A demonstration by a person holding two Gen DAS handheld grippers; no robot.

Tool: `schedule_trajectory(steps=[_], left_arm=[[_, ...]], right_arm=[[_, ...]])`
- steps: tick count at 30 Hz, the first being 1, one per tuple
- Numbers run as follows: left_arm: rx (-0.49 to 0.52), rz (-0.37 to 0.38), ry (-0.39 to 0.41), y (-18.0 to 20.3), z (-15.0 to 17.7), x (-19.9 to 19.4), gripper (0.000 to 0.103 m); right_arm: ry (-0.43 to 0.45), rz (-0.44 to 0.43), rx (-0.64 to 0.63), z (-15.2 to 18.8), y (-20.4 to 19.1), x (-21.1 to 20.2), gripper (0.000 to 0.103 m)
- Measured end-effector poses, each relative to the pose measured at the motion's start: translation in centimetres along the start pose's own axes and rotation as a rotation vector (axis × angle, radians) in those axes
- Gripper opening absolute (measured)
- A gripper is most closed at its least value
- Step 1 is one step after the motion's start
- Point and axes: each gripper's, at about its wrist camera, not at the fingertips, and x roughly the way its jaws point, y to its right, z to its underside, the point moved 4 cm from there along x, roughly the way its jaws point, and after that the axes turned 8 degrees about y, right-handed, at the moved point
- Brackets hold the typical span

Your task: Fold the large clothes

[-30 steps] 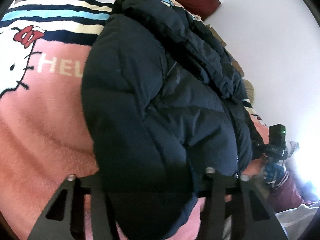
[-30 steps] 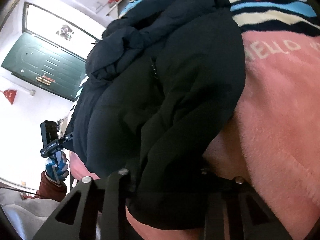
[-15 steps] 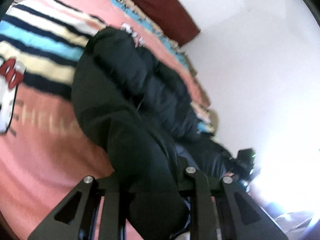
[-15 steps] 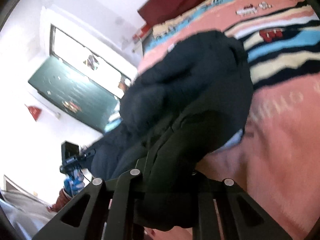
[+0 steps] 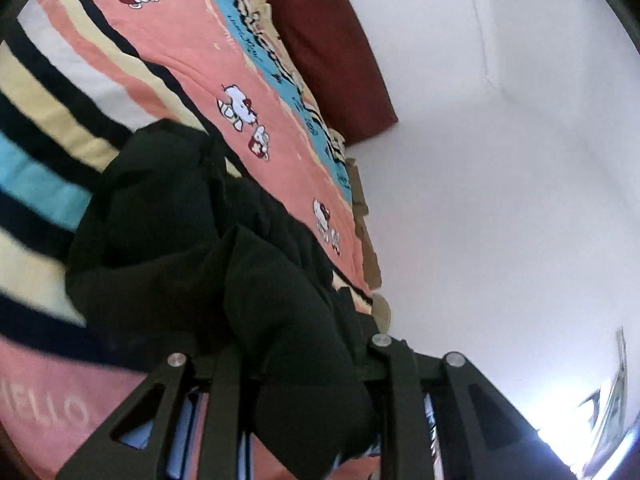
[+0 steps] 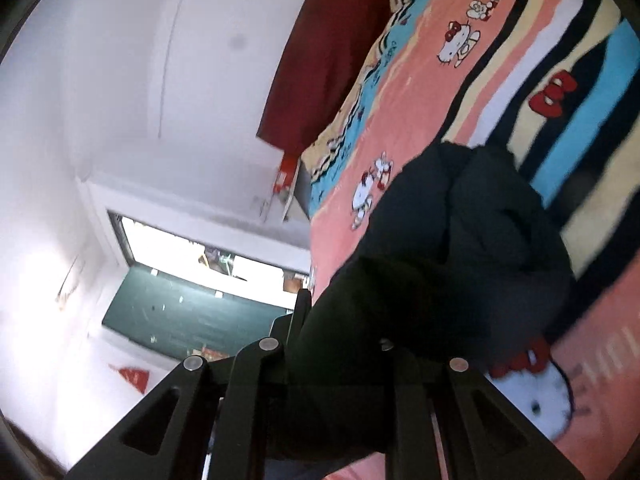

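A dark navy puffer jacket (image 5: 172, 240) lies bunched on a pink striped cartoon-cat blanket (image 5: 192, 52). In the left wrist view its near hem is lifted off the bed and pinched in my left gripper (image 5: 308, 364), which is shut on the fabric. The right wrist view shows the same jacket (image 6: 472, 232), its other lower corner raised and clamped in my right gripper (image 6: 340, 360), also shut on it. Cloth bulges over both sets of fingers and hides their tips. Both views are tilted and a little blurred.
A dark red headboard cushion (image 5: 332, 48) stands at the far end of the bed by a white wall (image 5: 500, 200). A bright window above a green panel (image 6: 192, 312) is at the left of the right wrist view. The blanket (image 6: 440, 80) stretches bare beyond the jacket.
Both grippers closed on the jacket's lower edge and rose, pulling it up and toward the far end of the bed. The views rolled, and the other gripper dropped out of each frame.
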Motion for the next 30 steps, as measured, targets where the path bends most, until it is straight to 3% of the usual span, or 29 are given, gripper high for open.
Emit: schedule_trajectory(steps=[5,12,16,21,27,30], left_arm=[[-0.049,-0.043,0.001,-1.0,-4.2,4.6,0.020],[-0.082,-0.161,-0.021,-4.9,-9.9,12.9,0.022],[-0.108,-0.215,-0.049,-8.7,-11.4,17.0,0.023],[-0.091,-0.224,-0.063,-11.3,-11.9,20.0,0.023],[-0.096,-0.213,-0.093,-11.9,-12.3,20.3,0.024],[-0.168,-0.117,-0.041,-11.7,-13.0,19.3,0.035]], right_arm=[[0.043,0.050,0.051,-3.1,0.7,4.4,0.016],[0.049,0.243,-0.072,-7.7,1.2,12.2,0.023],[0.020,0.324,-0.073,-9.4,3.8,16.7,0.024],[-0.033,0.384,-0.038,-9.8,9.1,20.8,0.023],[-0.037,0.373,-0.046,-10.1,9.8,21.6,0.026],[-0.030,0.335,-0.027,-10.0,9.2,21.0,0.036]])
